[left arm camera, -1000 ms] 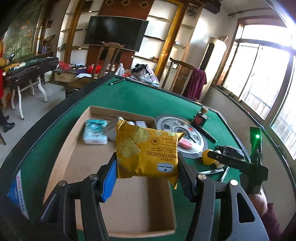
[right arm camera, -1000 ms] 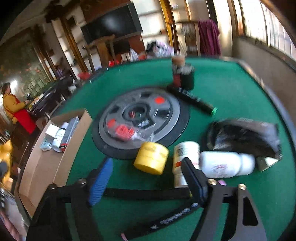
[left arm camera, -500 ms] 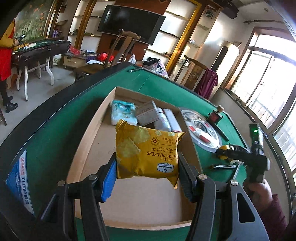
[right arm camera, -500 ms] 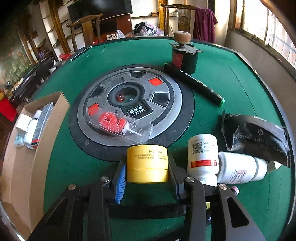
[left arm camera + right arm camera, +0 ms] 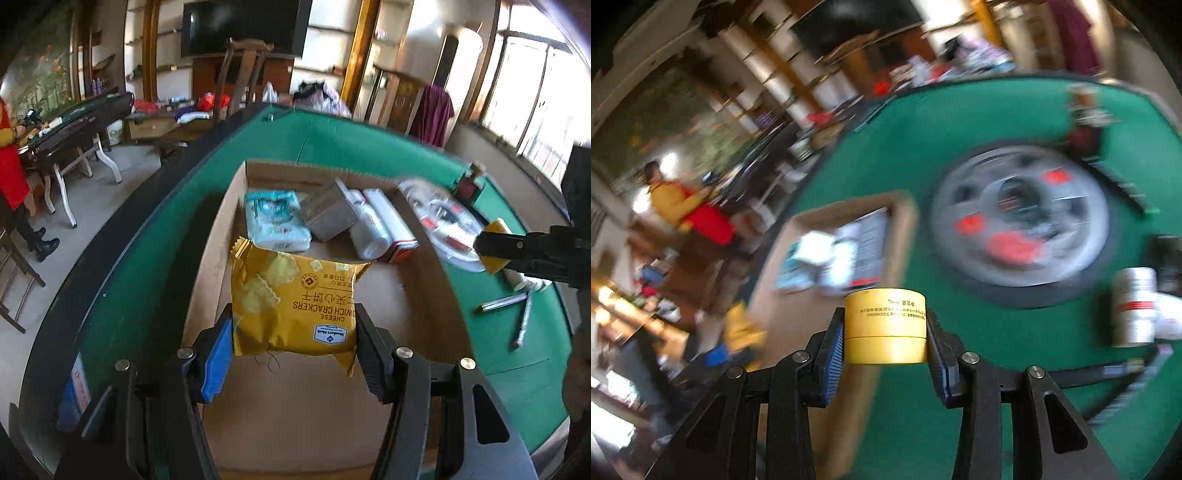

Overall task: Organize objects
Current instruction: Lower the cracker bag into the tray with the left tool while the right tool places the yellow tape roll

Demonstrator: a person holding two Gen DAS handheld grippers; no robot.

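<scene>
Two closed grips: left gripper (image 5: 293,345) pinching crinkly foil cracker packet (image 5: 295,302), right gripper (image 5: 885,341) clamping round yellow tape roll (image 5: 885,326).

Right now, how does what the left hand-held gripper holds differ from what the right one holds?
The cracker packet in the left hand-held gripper is a flat, soft, crinkled pouch; the yellow tape roll in the right hand-held gripper is a rigid short cylinder.
The cracker packet hangs over the cardboard box; the yellow tape roll is over the box's edge and the green table.
Both are yellow and clamped between the pads.
</scene>
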